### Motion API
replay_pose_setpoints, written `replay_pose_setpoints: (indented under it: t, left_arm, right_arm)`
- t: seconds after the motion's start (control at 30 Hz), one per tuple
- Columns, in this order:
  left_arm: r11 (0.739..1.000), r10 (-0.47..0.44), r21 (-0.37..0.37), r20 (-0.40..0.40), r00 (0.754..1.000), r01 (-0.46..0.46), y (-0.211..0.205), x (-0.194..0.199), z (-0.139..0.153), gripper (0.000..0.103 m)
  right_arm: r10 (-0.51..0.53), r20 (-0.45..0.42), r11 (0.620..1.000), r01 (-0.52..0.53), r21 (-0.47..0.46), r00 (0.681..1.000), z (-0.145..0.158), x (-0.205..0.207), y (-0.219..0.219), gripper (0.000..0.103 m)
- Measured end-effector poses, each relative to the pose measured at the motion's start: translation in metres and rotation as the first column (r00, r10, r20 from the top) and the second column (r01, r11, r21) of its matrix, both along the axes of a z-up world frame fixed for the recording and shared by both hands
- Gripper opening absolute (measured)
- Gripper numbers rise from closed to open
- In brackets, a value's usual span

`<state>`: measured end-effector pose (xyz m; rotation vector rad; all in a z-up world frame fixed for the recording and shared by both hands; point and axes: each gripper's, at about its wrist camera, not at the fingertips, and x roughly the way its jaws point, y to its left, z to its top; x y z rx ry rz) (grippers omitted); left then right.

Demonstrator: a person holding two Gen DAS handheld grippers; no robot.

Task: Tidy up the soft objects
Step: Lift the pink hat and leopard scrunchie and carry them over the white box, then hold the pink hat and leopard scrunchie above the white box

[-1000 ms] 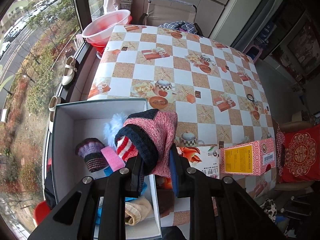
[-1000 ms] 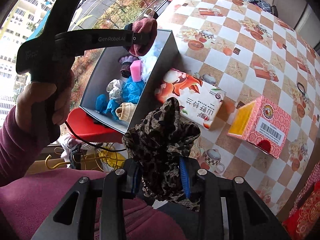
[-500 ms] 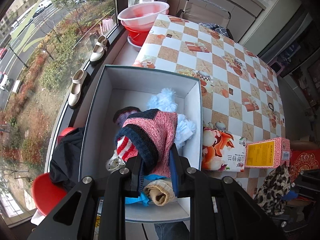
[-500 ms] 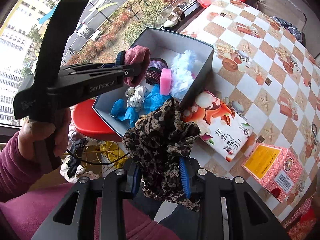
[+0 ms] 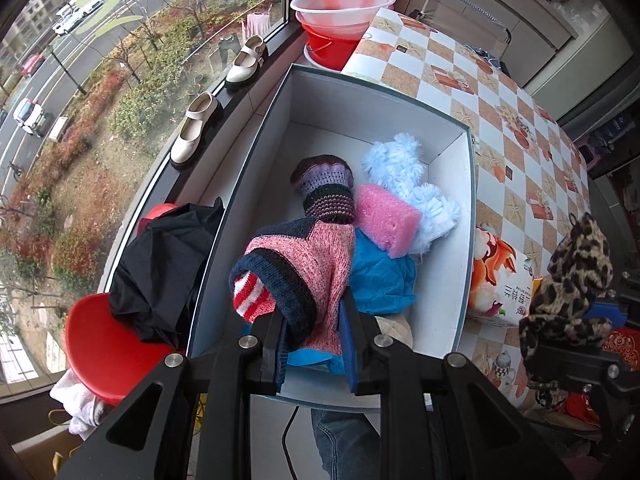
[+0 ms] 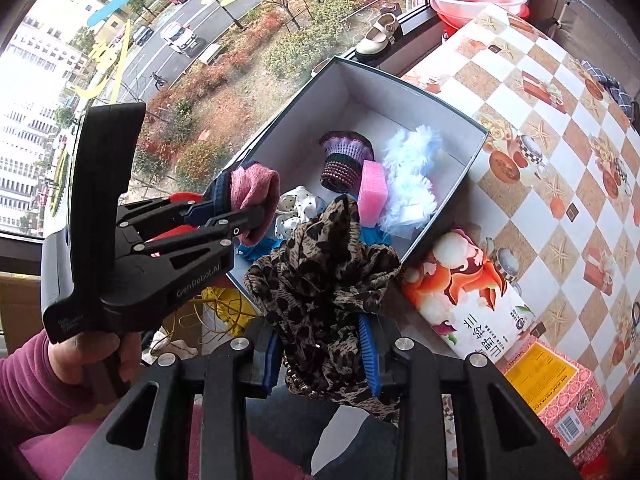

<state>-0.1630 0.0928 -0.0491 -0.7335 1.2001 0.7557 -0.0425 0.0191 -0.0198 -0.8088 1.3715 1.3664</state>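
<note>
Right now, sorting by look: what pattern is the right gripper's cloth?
Leopard print cloth, clearest in the right wrist view.

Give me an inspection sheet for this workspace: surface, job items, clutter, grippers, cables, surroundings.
Surface: table with a checked cloth.
Job's things: open box at the table edge holds a striped knit piece, pink sponge, fluffy blue item and blue cloth.
Clutter: printed carton and pink carton beside the box.
Grippers: left gripper shut on a pink knit sock above the box; right gripper shut on a leopard cloth.
Cables: black cord below the box.
Surroundings: window, shoes on the sill, basins.
</note>
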Motion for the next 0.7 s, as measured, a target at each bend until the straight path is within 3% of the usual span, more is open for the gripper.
replay_pose_setpoints:
  t: [0.7]
  left_arm:
    - [1.0, 0.003, -0.027, -0.028, 1.0, -0.003, -0.004, 0.001, -0.016, 0.024]
  right_arm:
    - [0.002, -0.005, 1.0, -0.002, -0.023, 1.0, -0.011, -0.005, 0.017, 0.034]
